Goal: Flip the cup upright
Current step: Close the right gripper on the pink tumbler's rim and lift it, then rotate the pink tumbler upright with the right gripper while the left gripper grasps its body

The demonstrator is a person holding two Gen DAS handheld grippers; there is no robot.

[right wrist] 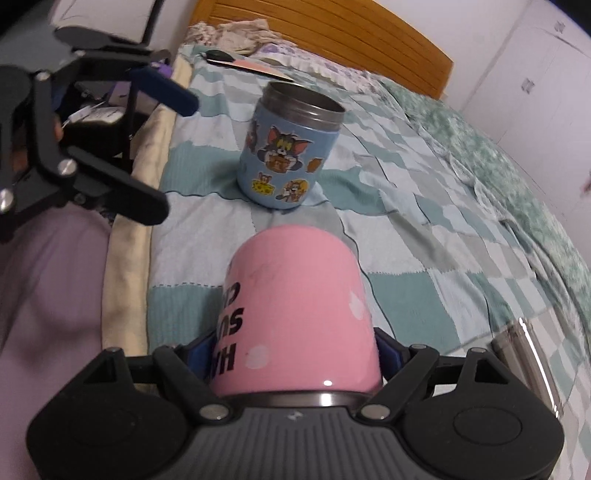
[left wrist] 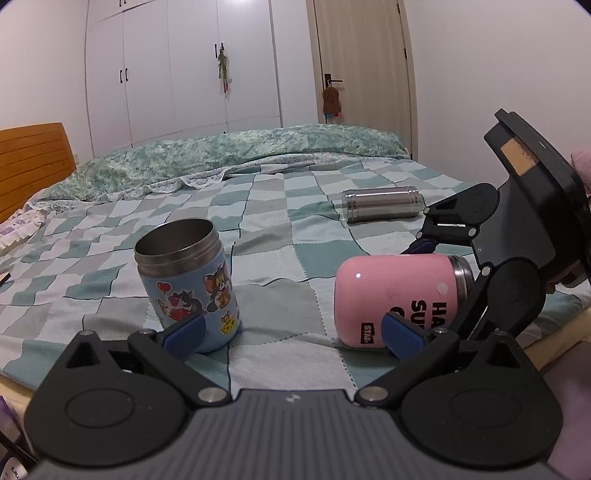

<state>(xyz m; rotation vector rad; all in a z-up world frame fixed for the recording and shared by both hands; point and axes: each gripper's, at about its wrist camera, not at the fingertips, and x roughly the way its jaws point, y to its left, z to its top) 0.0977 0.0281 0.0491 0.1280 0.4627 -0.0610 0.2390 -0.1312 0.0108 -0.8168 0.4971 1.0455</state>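
Observation:
A pink cup (left wrist: pixel 395 295) with black lettering lies on its side on the checked bedspread (left wrist: pixel 280 236), its steel rim toward my right gripper (left wrist: pixel 434 273). In the right wrist view the right gripper (right wrist: pixel 293 350) is shut on the pink cup (right wrist: pixel 295 314) near its rim end. My left gripper (left wrist: pixel 291 332) is open and empty, low over the bed between the two cups; it also shows in the right wrist view (right wrist: pixel 173 147). A blue cartoon cup (left wrist: pixel 188 280) stands upright, mouth up, and shows in the right wrist view (right wrist: pixel 288 147) beyond the pink cup.
A steel bottle (left wrist: pixel 382 205) lies on its side farther back on the bed. A green floral duvet (left wrist: pixel 221 158) is bunched at the far side. The wooden headboard (right wrist: pixel 332 40) and pillows (right wrist: pixel 236 33) are at one end. The bed's near edge (right wrist: pixel 125 258) is beside my grippers.

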